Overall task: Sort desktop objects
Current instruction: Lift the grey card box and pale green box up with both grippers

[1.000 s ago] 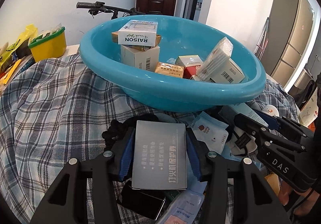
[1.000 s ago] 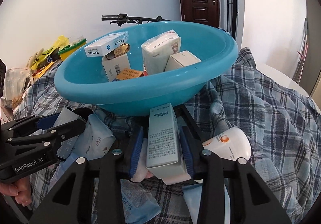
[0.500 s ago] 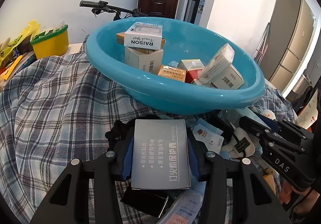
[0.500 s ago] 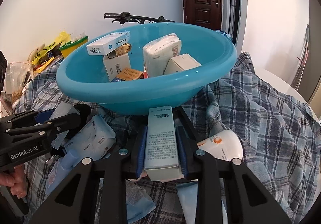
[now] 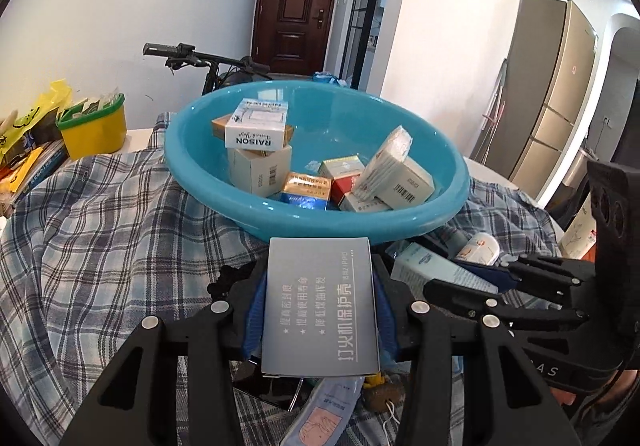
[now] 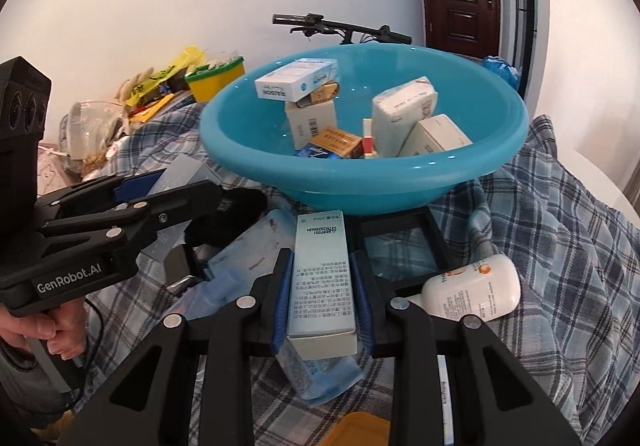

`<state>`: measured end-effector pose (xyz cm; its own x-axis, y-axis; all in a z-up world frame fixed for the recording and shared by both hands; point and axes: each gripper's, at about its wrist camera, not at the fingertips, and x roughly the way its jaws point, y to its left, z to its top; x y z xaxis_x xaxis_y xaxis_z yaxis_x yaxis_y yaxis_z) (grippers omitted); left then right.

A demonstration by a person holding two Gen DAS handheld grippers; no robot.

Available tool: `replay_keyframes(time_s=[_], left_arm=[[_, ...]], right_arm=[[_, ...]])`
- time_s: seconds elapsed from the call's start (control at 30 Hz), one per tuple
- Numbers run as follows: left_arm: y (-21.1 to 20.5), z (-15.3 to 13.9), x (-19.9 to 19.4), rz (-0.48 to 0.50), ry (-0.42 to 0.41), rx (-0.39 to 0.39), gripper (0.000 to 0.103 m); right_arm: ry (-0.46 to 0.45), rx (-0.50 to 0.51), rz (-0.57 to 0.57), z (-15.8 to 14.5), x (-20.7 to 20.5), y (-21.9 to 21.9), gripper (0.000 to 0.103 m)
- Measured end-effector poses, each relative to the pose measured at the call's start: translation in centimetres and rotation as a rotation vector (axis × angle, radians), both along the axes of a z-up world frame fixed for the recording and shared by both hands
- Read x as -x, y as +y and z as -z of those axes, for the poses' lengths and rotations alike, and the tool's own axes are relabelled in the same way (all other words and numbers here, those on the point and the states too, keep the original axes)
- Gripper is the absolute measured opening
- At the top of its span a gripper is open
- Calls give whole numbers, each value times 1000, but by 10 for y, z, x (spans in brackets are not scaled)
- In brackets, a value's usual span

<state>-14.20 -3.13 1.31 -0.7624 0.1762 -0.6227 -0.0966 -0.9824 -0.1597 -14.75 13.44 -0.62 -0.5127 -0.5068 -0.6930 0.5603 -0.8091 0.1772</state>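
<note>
A blue basin (image 5: 440,222) (image 6: 248,162) holding several small boxes stands on a plaid cloth. My left gripper (image 5: 318,310) is shut on a flat grey box (image 5: 320,306) with white print, held just before the basin's near rim. It also shows in the right wrist view (image 6: 168,202). My right gripper (image 6: 322,282) is shut on a tall pale blue carton (image 6: 322,278), held above the clutter in front of the basin. It also shows in the left wrist view (image 5: 460,286).
Loose items lie on the plaid cloth (image 5: 100,230) before the basin: a white bottle (image 6: 476,290), a black frame (image 6: 400,242), blue packets (image 6: 240,266). A yellow tub (image 5: 94,130) and bags sit far left. A bicycle handlebar (image 5: 188,54) is behind.
Both grippers have risen with their boxes and drawn back a little, so the basin looks smaller and its inside shows more. Both grips are unchanged.
</note>
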Motion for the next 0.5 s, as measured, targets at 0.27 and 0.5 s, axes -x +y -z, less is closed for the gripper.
replay_keyframes(time_s=[0.27,0.5], left_arm=[[-6,-15,-11,-63,97,38,49],[-1,-14,-12,-68,117,81,49]], right_arm=[[79,42,-27,-17,-18,-4,26],[115,12,-33,-25,-25,-10,26]])
